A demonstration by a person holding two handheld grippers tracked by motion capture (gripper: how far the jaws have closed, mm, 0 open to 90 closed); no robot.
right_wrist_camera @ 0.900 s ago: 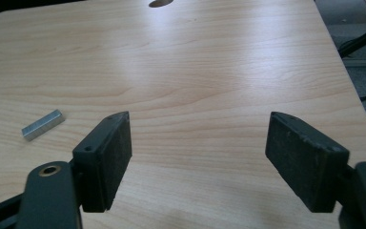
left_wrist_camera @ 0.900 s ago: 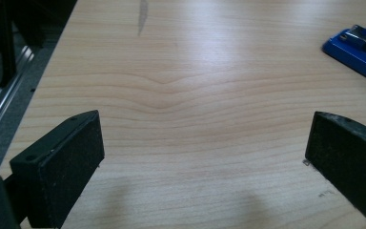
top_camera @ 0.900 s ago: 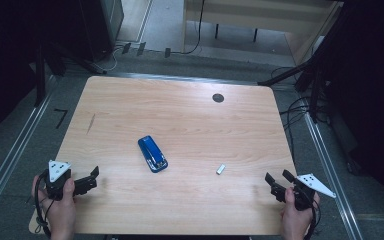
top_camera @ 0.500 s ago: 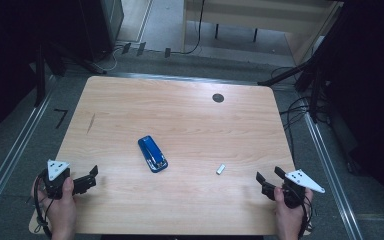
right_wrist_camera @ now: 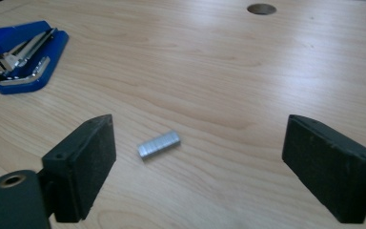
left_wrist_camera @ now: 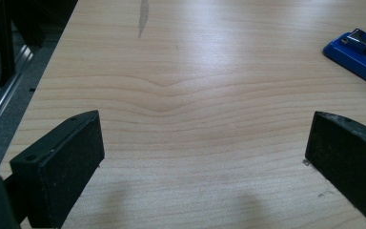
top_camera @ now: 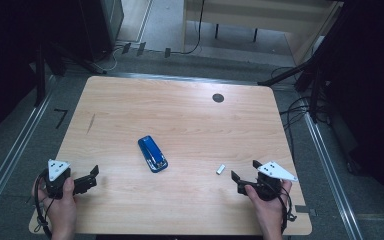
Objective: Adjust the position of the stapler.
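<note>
The right gripper, jaws wide and empty, could knock the small staple strip at lower centre away.

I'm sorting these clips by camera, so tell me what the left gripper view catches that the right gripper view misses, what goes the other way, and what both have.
Left gripper view alone: a dark streak in the wood and the table's side edge with the metal floor rail beyond it.

Right gripper view alone: the small block of staples lying between its open jaws, untouched, and the round hole in the tabletop.

Both: the blue stapler and wood tabletop; each looks past its own pair of open black jaws.
</note>
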